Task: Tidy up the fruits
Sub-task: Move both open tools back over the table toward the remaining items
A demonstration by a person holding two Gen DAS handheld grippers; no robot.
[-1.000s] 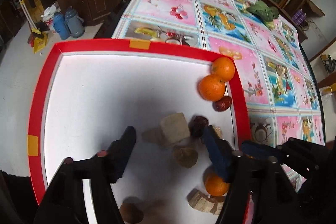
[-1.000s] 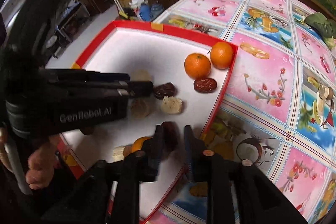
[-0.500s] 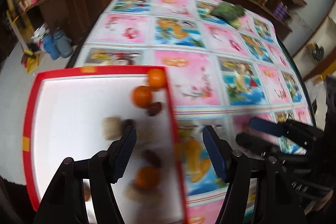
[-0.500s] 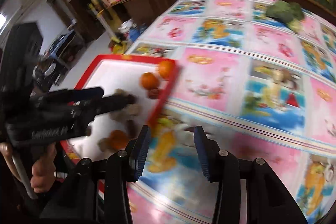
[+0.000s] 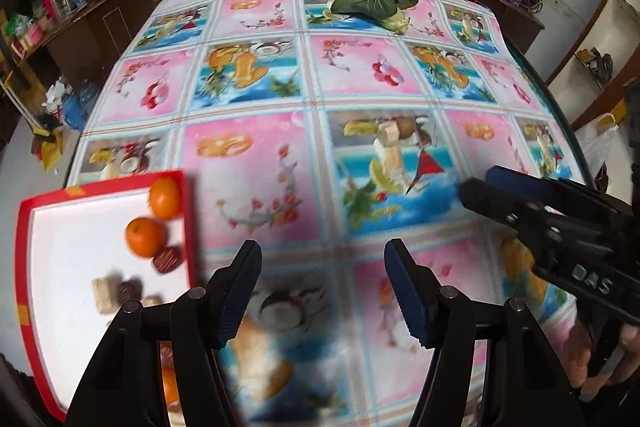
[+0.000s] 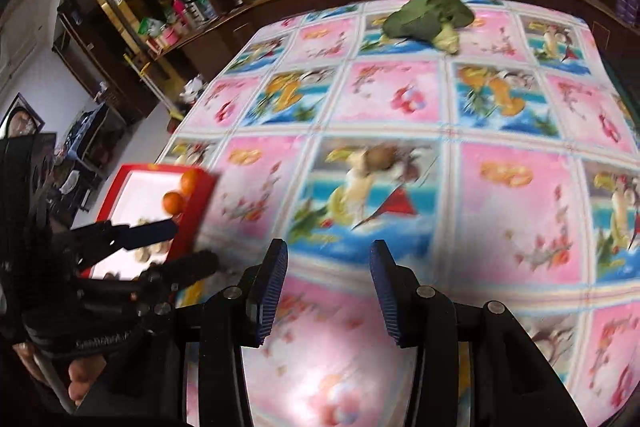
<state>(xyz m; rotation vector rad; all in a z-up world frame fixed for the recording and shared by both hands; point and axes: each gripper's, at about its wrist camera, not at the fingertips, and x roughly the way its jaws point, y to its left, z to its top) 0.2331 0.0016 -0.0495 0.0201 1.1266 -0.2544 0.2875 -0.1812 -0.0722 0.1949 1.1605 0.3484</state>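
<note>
blurred: flowered pink-and-blue tablecloth [image 5: 280, 187] | cut off by left gripper arm: red-rimmed white tray [image 5: 24, 267] | unidentifiable: pale lumps [image 5: 105, 293]

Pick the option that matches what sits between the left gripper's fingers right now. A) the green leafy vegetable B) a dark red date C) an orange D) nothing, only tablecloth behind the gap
D: in the left wrist view the left gripper stands open over the patterned tablecloth, while the oranges and the date lie in the red tray off to the side.
</note>
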